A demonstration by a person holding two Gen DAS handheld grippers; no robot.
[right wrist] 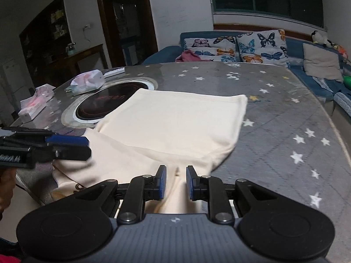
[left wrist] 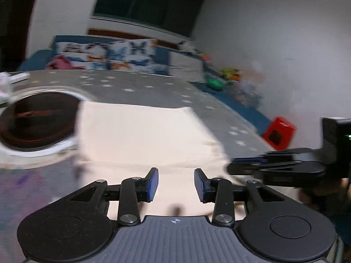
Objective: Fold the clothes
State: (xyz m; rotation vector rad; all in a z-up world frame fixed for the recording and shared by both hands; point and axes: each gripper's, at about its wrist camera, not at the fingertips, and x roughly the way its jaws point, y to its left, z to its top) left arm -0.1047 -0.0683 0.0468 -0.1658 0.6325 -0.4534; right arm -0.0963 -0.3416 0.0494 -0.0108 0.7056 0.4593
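Note:
A cream garment [right wrist: 171,127] lies partly folded on the grey star-patterned table [right wrist: 285,114]; its far half is doubled over toward me. It also shows in the left wrist view [left wrist: 142,135], blurred. My left gripper [left wrist: 176,184] is open above the garment's near edge, holding nothing. My right gripper [right wrist: 176,183] is open with a narrower gap over the garment's near right part, a fold of cloth between the jaws but not pinched. The right gripper also shows from the side in the left wrist view [left wrist: 263,166], and the left gripper in the right wrist view [right wrist: 65,146].
A round built-in hob [right wrist: 109,103] sits in the table left of the garment, partly covered by it. A pouch [right wrist: 87,83] and tissue pack [right wrist: 35,103] lie at the far left. A blue sofa with butterfly cushions [right wrist: 241,46] stands behind. A red box [left wrist: 278,132] is on the floor.

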